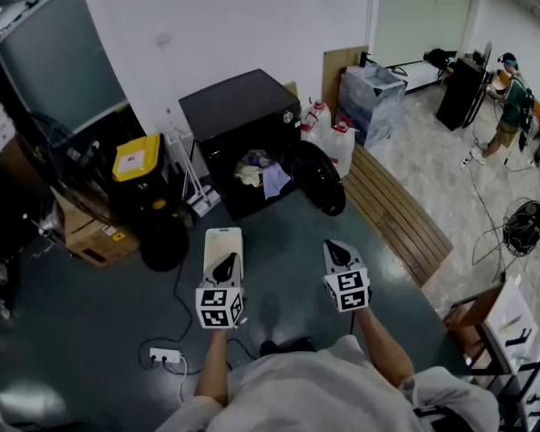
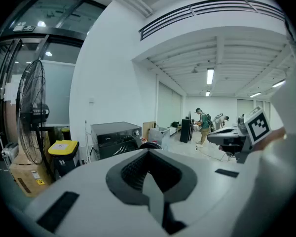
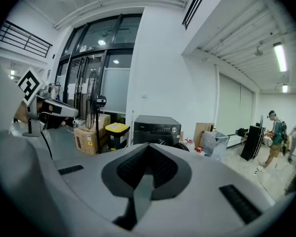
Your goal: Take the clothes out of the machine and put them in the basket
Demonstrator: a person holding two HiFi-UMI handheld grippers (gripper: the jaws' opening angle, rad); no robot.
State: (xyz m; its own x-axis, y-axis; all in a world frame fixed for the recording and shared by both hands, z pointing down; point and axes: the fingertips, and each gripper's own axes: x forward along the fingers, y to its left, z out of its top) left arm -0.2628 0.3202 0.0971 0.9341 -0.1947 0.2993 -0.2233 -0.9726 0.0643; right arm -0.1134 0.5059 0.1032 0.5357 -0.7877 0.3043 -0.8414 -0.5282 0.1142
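The black washing machine (image 1: 238, 115) stands against the white wall with its round door (image 1: 317, 176) swung open to the right. Pale and lilac clothes (image 1: 263, 174) show in its drum. A cream rectangular basket (image 1: 223, 241) sits on the dark floor in front of it. My left gripper (image 1: 223, 266) hangs over the basket's near end, shut and empty. My right gripper (image 1: 337, 255) is level with it to the right, also shut and empty. Both point toward the machine (image 2: 116, 137) (image 3: 155, 127), well short of it. In the gripper views the left gripper (image 2: 149, 152) and right gripper (image 3: 148, 146) show jaws pressed together.
A yellow-lidded bin (image 1: 137, 158), a cardboard box (image 1: 94, 237) and a standing fan (image 2: 32, 117) are left of the machine. White jugs (image 1: 328, 129), a grey bin (image 1: 371, 97) and a wooden slatted platform (image 1: 396, 210) lie right. A power strip (image 1: 165, 356) lies near my feet. People (image 1: 511, 97) stand far right.
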